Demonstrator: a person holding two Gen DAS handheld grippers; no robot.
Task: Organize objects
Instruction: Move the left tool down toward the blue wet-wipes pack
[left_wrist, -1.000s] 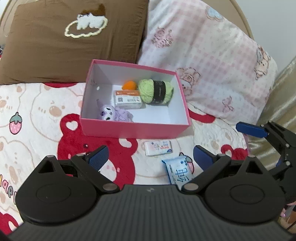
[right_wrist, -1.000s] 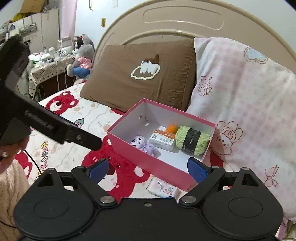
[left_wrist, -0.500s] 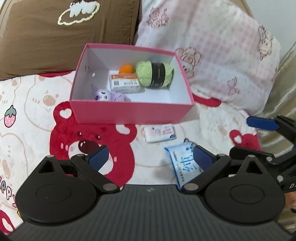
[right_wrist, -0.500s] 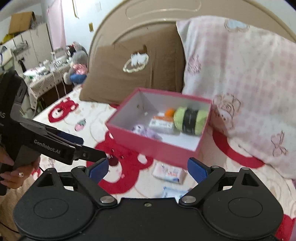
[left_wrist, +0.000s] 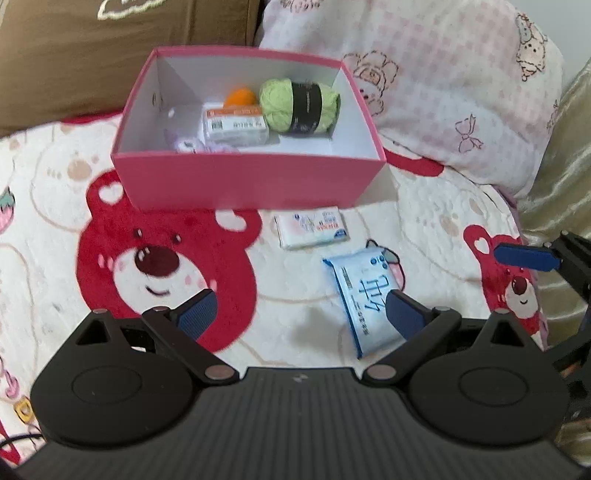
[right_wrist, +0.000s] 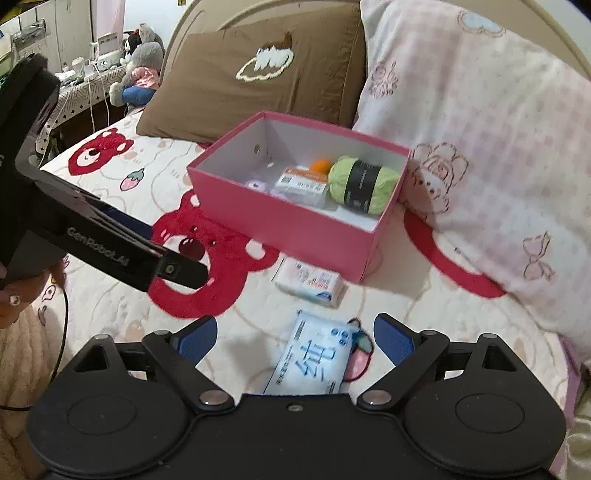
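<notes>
"GenRobot.AI" on left claw (right_wrist: 184, 271)

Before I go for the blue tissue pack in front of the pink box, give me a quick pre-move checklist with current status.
1. Right gripper jaws open and empty: ok.
2. Blue tissue pack lies between the right jaws: ok, not yet pinched.
3. Left gripper open and empty: ok.
4. Small white pack lies apart from the blue one: ok.
5. Free floor space in the pink box, in front of the green yarn: ok.
6. Right jaws low enough to close on the pack: cannot tell.
</notes>
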